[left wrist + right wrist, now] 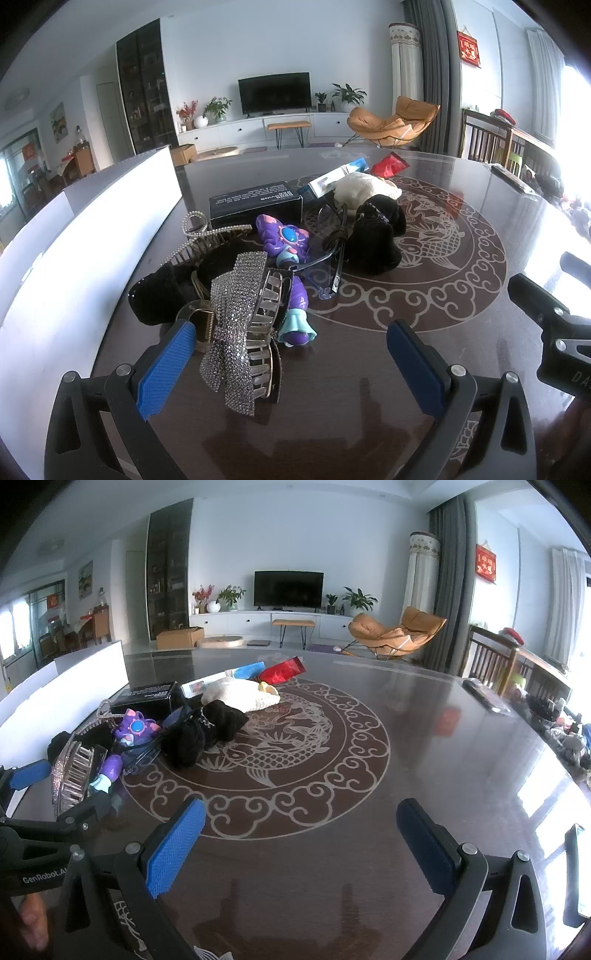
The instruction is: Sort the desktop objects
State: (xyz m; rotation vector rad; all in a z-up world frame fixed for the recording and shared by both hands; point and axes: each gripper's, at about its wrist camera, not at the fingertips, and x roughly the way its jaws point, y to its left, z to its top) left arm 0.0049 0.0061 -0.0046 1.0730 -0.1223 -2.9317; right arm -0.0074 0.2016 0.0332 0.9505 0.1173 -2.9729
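A pile of small objects lies on the dark patterned table (424, 295). A rhinestone bow hair claw (236, 332) is nearest, between my left gripper's fingers. Behind it are a purple toy (284, 240), clear glasses (328, 258), a black plush (376, 236), a pearl hair comb (207, 232), a black box (255, 203) and a cream plush (365, 188). My left gripper (291, 365) is open around the hair claw, near its left finger. My right gripper (301, 843) is open and empty over bare table, right of the pile (155, 731).
A long white box (92, 236) stands along the table's left side. A red packet (389, 164) and a blue-white carton (336, 177) lie at the back of the pile. A dark flat item (484, 696) sits at the far right edge.
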